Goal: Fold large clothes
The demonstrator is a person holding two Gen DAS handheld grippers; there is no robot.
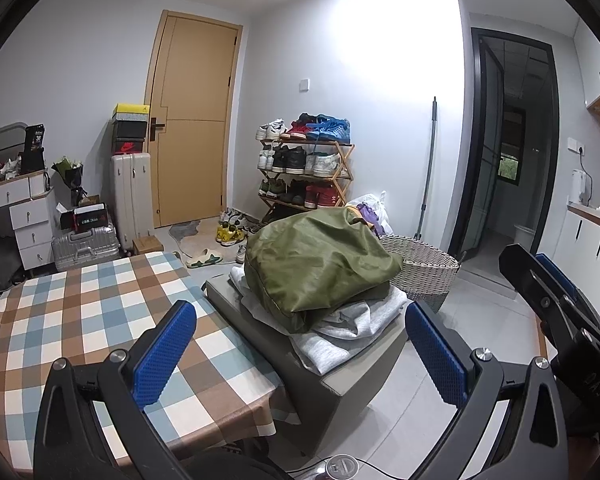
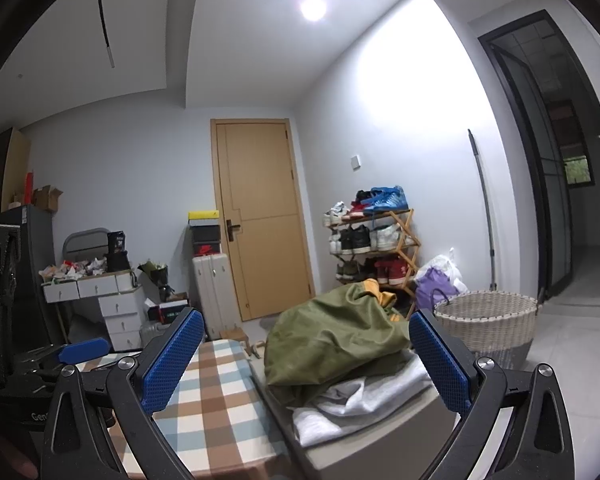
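Left gripper [image 1: 300,344] spread wide and empty, right gripper [image 2: 306,356] likewise, green jacket [image 1: 316,264] heaped on grey clothes [image 1: 340,328] atop box [image 1: 352,392], checked table [image 1: 100,320] left, basket [image 1: 424,268] far right

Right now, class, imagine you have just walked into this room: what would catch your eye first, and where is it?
The olive-green garment heaped on grey clothes, atop a grey box beside the checked tablecloth. Behind it, a shoe rack full of sneakers stands against the wall, right of the wooden door. The left gripper and right gripper both hang open before the pile, holding nothing.
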